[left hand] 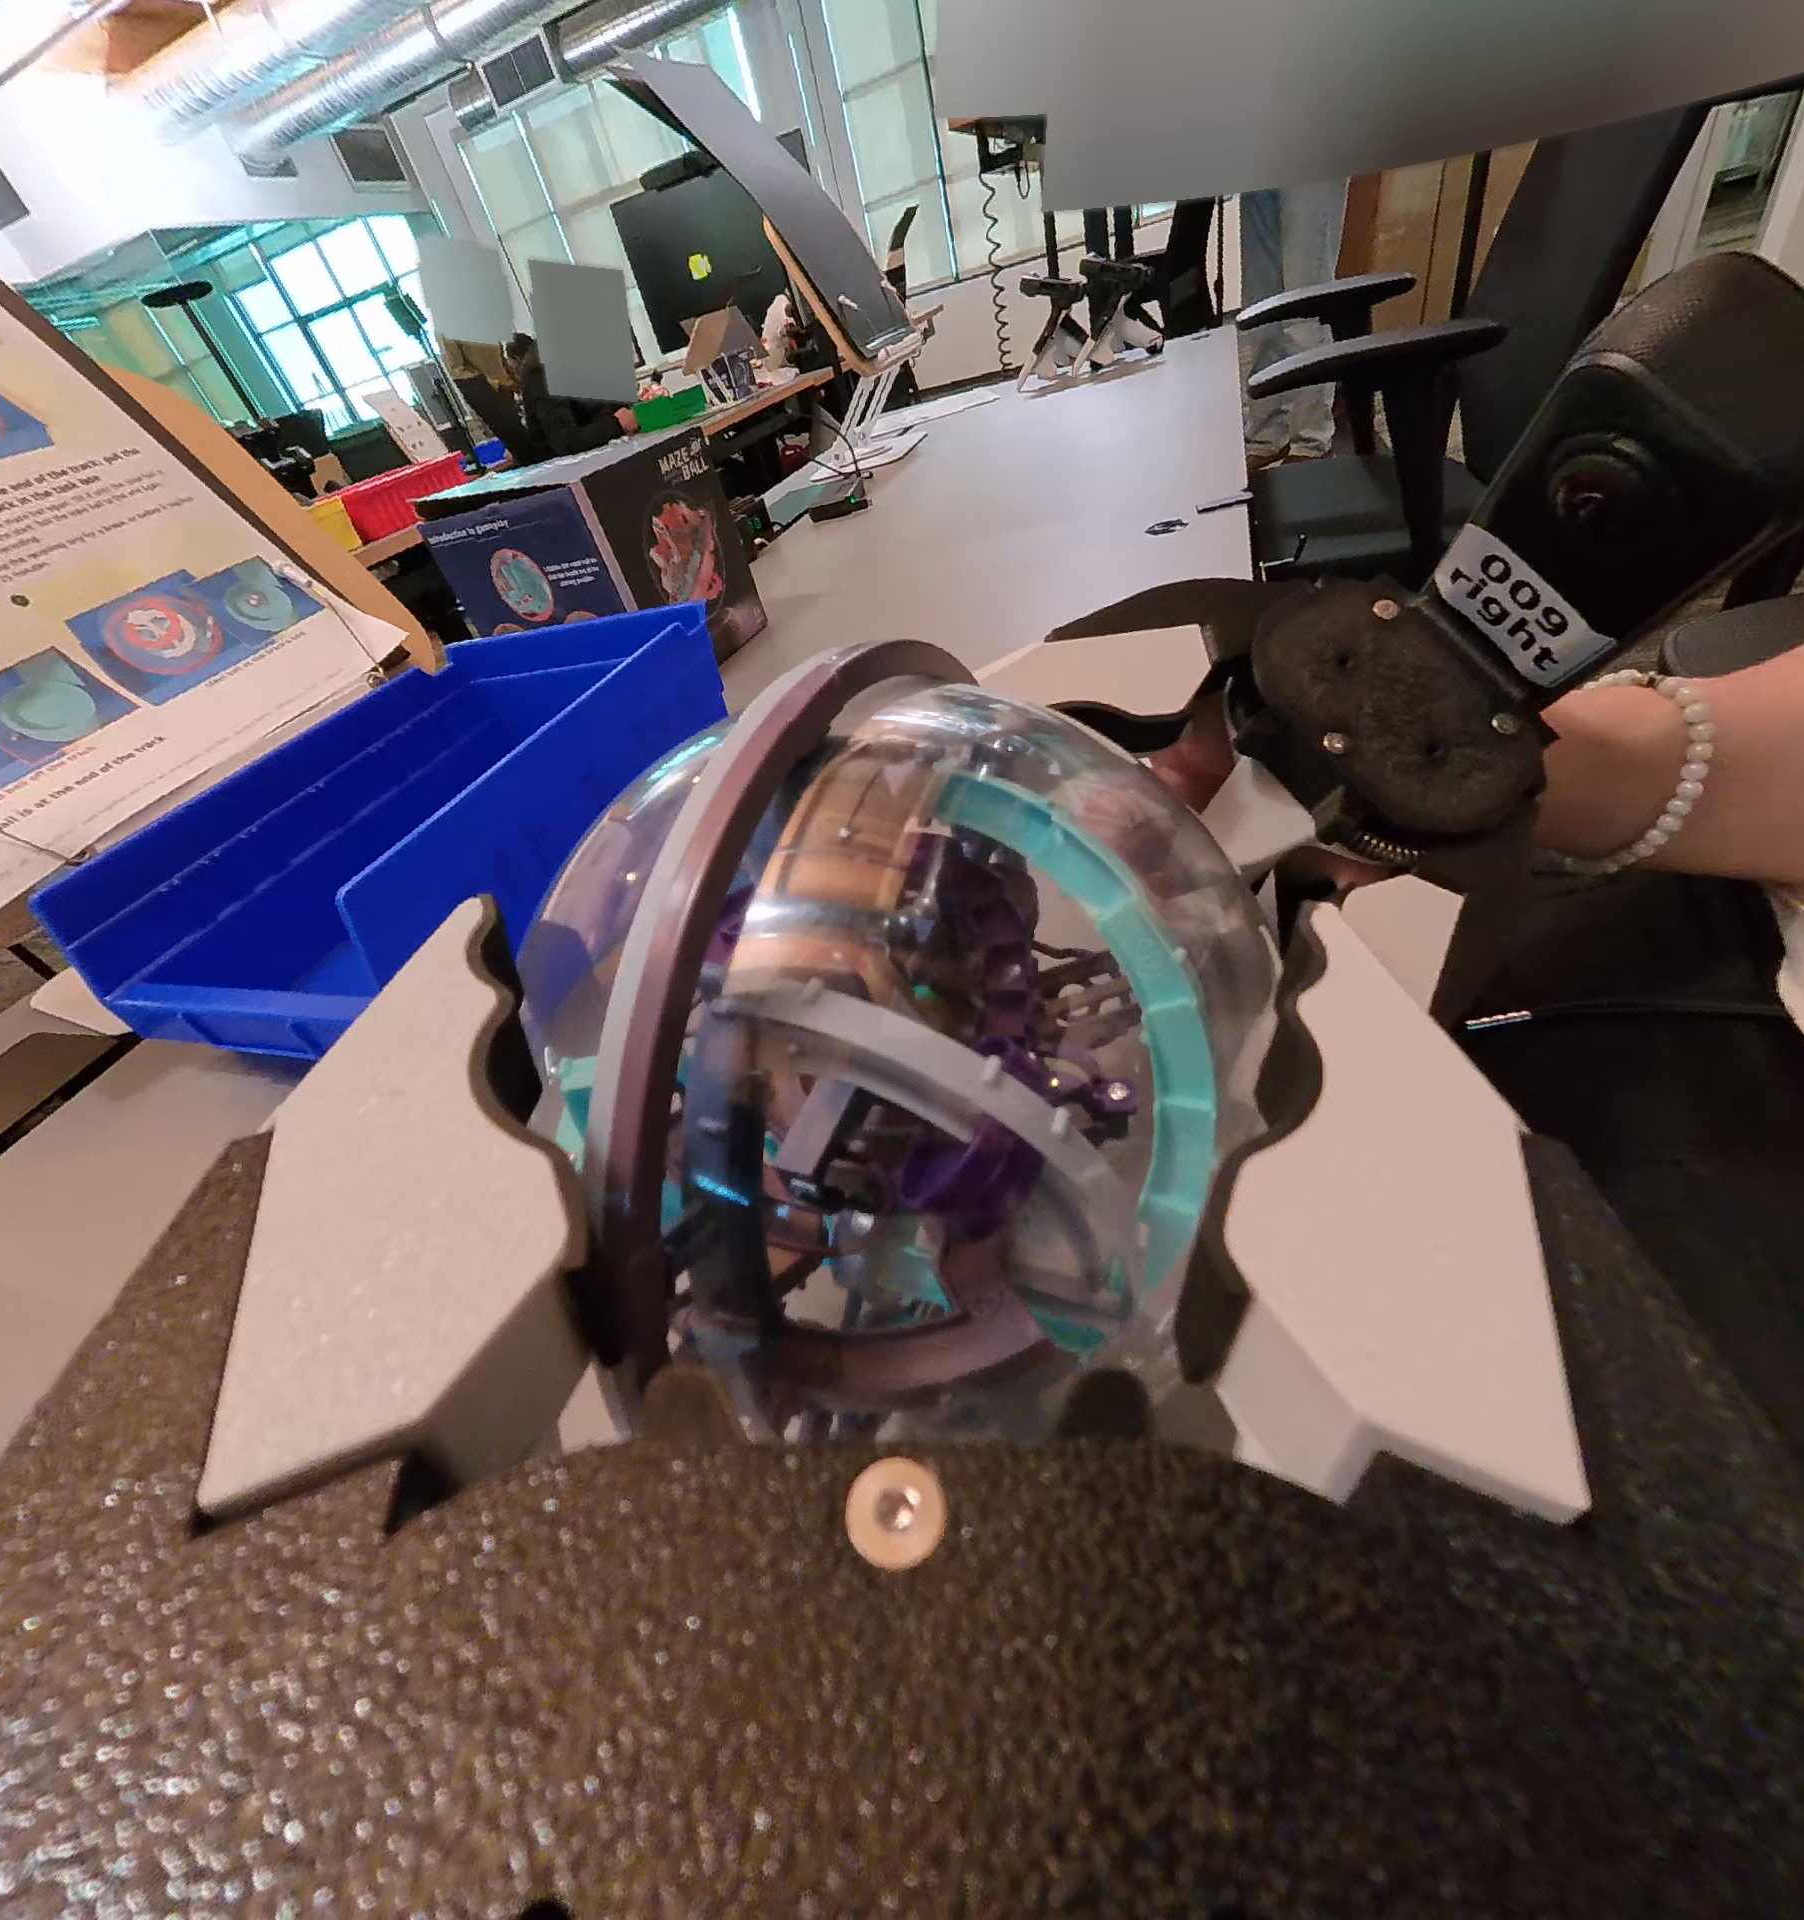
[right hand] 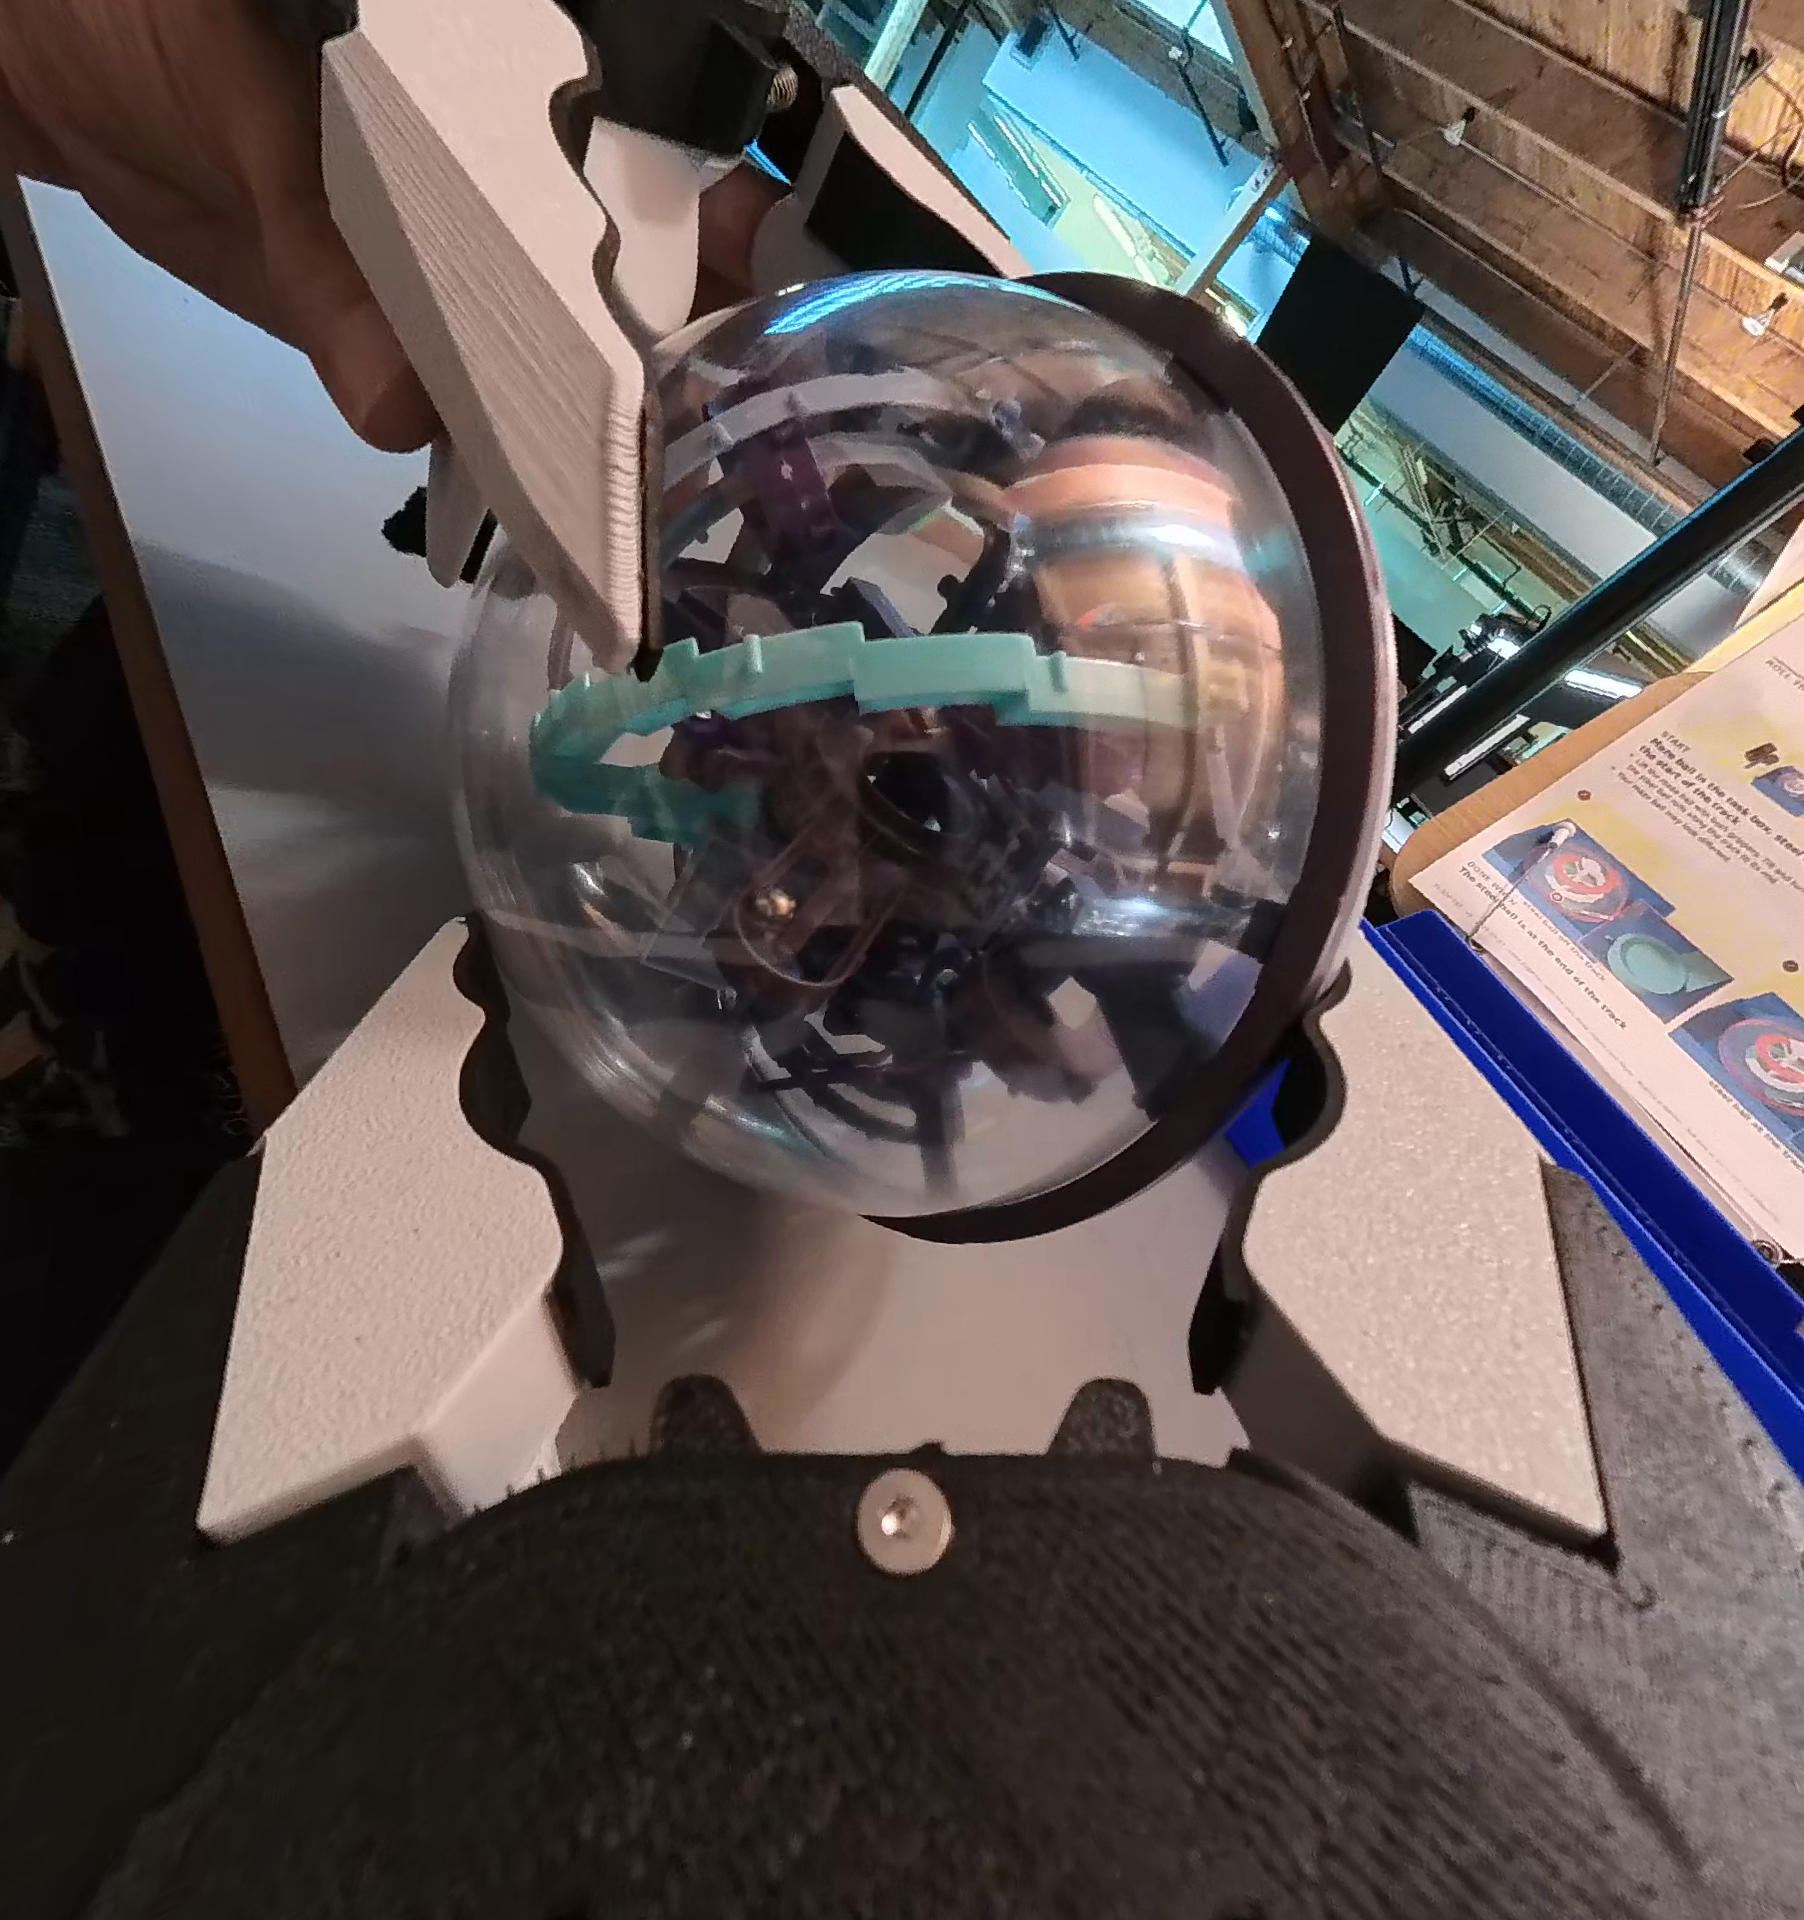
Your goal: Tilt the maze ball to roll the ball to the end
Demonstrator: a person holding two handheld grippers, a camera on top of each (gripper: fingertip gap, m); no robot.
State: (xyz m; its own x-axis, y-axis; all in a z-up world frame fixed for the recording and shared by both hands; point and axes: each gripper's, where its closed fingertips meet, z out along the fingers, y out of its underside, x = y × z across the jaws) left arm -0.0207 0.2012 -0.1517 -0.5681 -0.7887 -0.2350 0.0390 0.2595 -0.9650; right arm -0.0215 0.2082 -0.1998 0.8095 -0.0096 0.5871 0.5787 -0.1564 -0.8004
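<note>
The maze ball is a clear sphere with a dark rim ring, a teal track and purple and grey parts inside. It is held in the air between both grippers. My left gripper is shut on it, with both dark pads against the shell. My right gripper is shut on the maze ball from the opposite side, one pad on the shell and one at the rim ring. A small steel ball sits low among the inner tracks. The right gripper also shows in the left wrist view, and a left finger in the right wrist view.
A blue bin stands on the grey table to the left, with a propped instruction sheet behind it. The toy's dark box stands farther back. An office chair is at the right. A person's wrist with a bead bracelet holds the right gripper.
</note>
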